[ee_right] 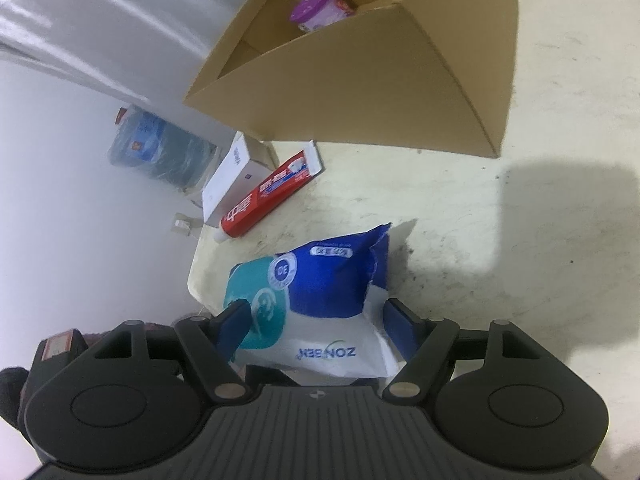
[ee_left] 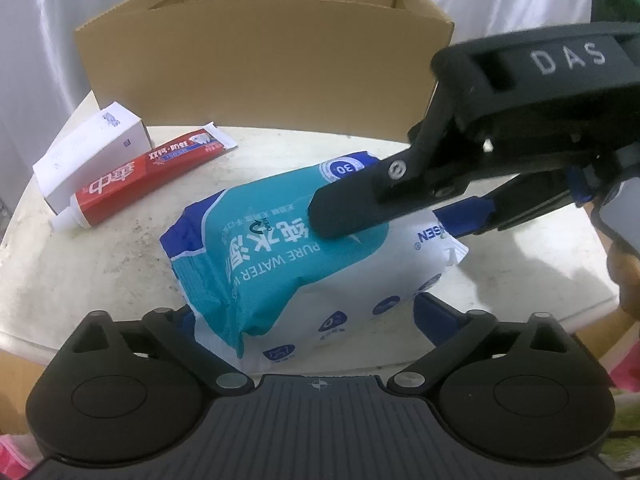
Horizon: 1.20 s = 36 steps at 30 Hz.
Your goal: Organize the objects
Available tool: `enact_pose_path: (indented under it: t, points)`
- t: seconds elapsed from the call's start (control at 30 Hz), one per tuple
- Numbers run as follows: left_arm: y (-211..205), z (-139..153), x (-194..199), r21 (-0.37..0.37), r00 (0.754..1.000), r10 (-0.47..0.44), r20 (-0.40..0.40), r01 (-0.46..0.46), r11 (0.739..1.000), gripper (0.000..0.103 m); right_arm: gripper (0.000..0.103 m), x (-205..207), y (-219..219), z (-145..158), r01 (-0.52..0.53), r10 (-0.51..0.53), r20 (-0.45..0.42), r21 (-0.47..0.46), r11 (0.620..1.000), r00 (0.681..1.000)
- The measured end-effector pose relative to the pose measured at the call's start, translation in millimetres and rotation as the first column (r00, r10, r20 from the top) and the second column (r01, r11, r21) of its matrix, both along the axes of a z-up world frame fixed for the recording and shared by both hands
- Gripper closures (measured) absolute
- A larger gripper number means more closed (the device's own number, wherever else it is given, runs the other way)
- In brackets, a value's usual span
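A teal, blue and white pack of wet wipes [ee_left: 280,264] lies on the pale round table [ee_left: 100,272]. My left gripper [ee_left: 304,320] is closed on the pack's near end, its fingers mostly hidden by it. My right gripper [ee_left: 384,208] comes in from the right and is shut on the pack's far end; in the right wrist view its blue pads [ee_right: 236,324] press both sides of the pack [ee_right: 320,312]. A red toothpaste tube [ee_left: 140,176] and a white carton [ee_left: 88,152] lie at the left. An open cardboard box [ee_left: 260,64] stands behind.
In the right wrist view the box [ee_right: 380,80] holds a purple-lidded jar [ee_right: 320,8]. The toothpaste [ee_right: 264,196] and the white carton [ee_right: 232,176] lie near the table's left edge. A blue wrapped bundle [ee_right: 160,148] sits on the floor beyond the table.
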<state>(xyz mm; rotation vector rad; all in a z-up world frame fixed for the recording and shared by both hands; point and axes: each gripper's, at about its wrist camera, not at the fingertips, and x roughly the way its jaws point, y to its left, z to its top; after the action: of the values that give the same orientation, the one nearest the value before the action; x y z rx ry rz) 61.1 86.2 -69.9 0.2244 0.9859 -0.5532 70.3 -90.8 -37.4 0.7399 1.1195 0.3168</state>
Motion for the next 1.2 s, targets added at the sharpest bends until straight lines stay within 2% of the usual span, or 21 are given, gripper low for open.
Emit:
enact_pose_path:
  t: [0.07, 0.33, 0.63, 0.83, 1.1, 1.2]
  points:
    - [0, 2, -3, -0.008, 1.000, 0.000, 0.001, 0.000, 1.000, 0.010, 0.027, -1, 3, 2, -0.006, 0.006, 0.011, -0.015, 1.000, 1.000]
    - [1, 9, -10, -0.027, 1.000, 0.013, -0.016, -0.013, 1.000, 0.016, 0.029, -8, 8, 9, -0.028, 0.030, 0.036, -0.058, 0.998, 0.999]
    - [-2, 5, -9, -0.001, 1.000, 0.019, -0.025, -0.019, 1.000, 0.011, 0.030, -17, -4, 6, 0.003, -0.002, 0.030, -0.031, 1.000, 1.000]
    - [-6, 3, -8, 0.004, 1.000, 0.019, -0.016, -0.018, 1.000, 0.009, 0.031, -15, -9, -3, 0.031, -0.032, 0.024, 0.025, 0.999, 0.999]
    - [-6, 10, -10, -0.039, 0.998, 0.034, -0.048, -0.036, 0.999, 0.016, 0.032, -13, -3, 6, 0.020, -0.018, 0.056, -0.033, 0.999, 0.998]
    - [-5, 11, -12, -0.045, 0.998, 0.028, -0.050, -0.031, 0.999, 0.017, 0.035, -12, -12, 5, 0.038, -0.037, 0.051, -0.020, 0.999, 0.998]
